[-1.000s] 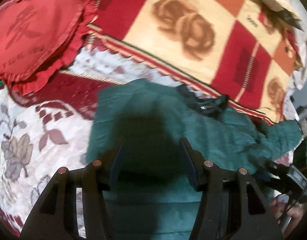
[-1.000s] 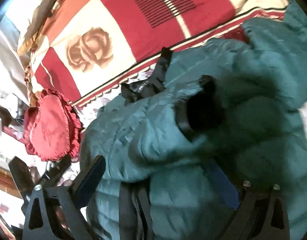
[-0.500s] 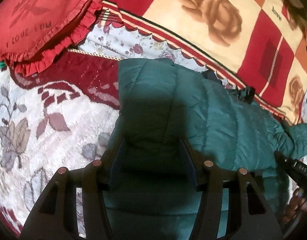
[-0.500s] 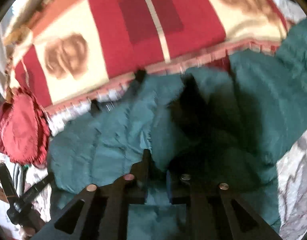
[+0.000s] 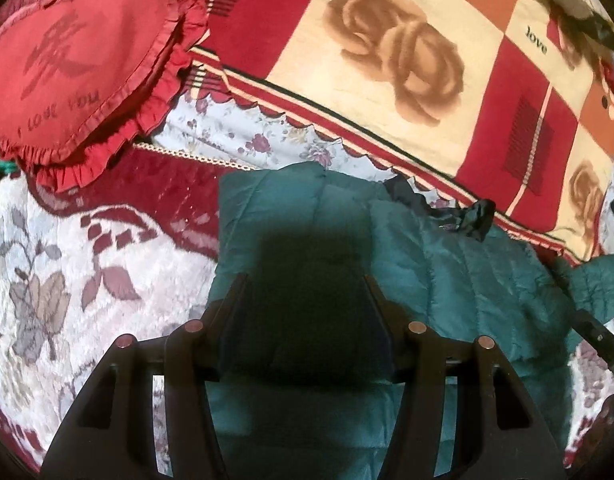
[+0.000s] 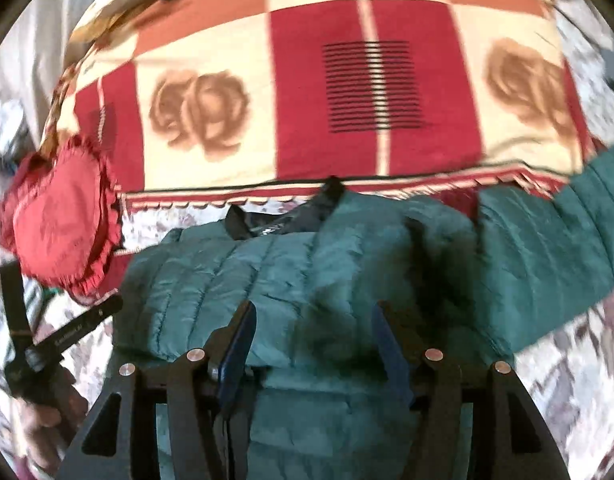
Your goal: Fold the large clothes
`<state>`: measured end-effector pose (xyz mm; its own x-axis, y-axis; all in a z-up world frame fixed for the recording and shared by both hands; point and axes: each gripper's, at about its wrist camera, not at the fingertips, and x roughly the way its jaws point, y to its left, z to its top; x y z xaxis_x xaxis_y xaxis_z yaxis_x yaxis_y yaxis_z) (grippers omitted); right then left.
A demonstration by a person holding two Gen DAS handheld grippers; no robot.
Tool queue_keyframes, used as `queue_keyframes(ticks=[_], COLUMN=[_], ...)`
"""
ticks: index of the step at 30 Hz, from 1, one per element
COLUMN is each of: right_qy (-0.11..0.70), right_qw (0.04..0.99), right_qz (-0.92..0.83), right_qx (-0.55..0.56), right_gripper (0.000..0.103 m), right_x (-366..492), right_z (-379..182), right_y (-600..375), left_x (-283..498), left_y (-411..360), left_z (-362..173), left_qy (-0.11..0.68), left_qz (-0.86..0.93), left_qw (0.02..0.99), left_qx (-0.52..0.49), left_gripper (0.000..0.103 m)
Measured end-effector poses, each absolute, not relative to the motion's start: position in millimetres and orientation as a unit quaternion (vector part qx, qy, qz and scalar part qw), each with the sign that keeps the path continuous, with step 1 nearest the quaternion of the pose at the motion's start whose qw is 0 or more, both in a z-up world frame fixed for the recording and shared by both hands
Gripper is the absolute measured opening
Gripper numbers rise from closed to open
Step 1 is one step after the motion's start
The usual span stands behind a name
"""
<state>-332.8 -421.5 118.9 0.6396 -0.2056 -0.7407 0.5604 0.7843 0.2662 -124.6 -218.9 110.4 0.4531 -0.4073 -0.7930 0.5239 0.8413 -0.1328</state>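
The right gripper (image 6: 313, 320) hangs over a teal quilted jacket (image 6: 235, 280) spread on the bed (image 6: 567, 352), its jaws spread wide with nothing between them. One sleeve (image 6: 567, 240) runs off to the right. The dark collar (image 6: 275, 220) lies toward a red-and-cream rose blanket (image 6: 307, 80) (blurred). A red frilled cushion (image 6: 55, 216) sits left.
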Motion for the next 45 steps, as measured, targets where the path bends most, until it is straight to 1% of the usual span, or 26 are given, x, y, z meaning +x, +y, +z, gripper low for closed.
queue_keyframes(ticks=[6, 12, 17, 22, 25, 27, 28, 34, 42, 43, 45], right_qy=[0.4, 0.437, 0.435, 0.404, 0.416, 0.447, 0.45, 0.429, 0.431, 0.429, 0.425], right_qw=[0.856, 0.829, 0.832, 0.845, 0.84, 0.821, 0.817, 0.83, 0.834, 0.836, 0.84], right_qz=[-0.228, -0.24, -0.241, -0.232, -0.241, -0.243, -0.239, -0.234, -0.228, -0.23, -0.237], right_qx=[0.233, 0.252, 0.248, 0.262, 0.251, 0.26, 0.269, 0.268, 0.258, 0.253, 0.24], right_gripper=[0.058, 0.058, 0.058, 0.058, 0.058, 0.058, 0.058, 0.058, 0.059, 0.06, 0.066], right_x=[-301.4, -295.0, -299.2, -321.9, -325.5, -323.2, -324.9, -347.4, -376.3, -378.3, -380.6], right_z=[85.7, 49.2, 63.6, 87.5, 82.5, 64.3, 60.5, 83.2, 93.0, 95.6, 100.0], right_y=[-433.3, -456.8, -449.5, -438.7, -437.4, -444.0, -446.6, -436.7, -419.2, -417.1, -413.6], left_x=[-120.5, -122.5, -121.4, -128.4, -133.4, -136.9, -138.9, -155.0, -172.4, -174.0, -179.1], left_y=[-236.6, -244.7, -242.2, -236.0, -230.6, -228.9, -228.3, -226.5, -234.7, -235.1, -235.7], left_z=[88.8, 73.1, 73.1, 81.2, 86.3, 89.2, 90.9, 107.0, 114.9, 115.1, 115.5], left_qy=[0.45, 0.442, 0.445, 0.446, 0.449, 0.449, 0.448, 0.432, 0.423, 0.422, 0.421], left_qz=[-0.26, -0.261, -0.257, -0.262, -0.263, -0.264, -0.264, -0.274, -0.284, -0.287, -0.289], left_qw=[0.848, 0.848, 0.848, 0.847, 0.847, 0.847, 0.848, 0.853, 0.854, 0.854, 0.853], left_qx=[0.106, 0.132, 0.127, 0.123, 0.109, 0.106, 0.106, 0.108, 0.103, 0.102, 0.104], left_gripper=[0.055, 0.056, 0.056, 0.056, 0.056, 0.056, 0.056, 0.056, 0.056, 0.056, 0.056])
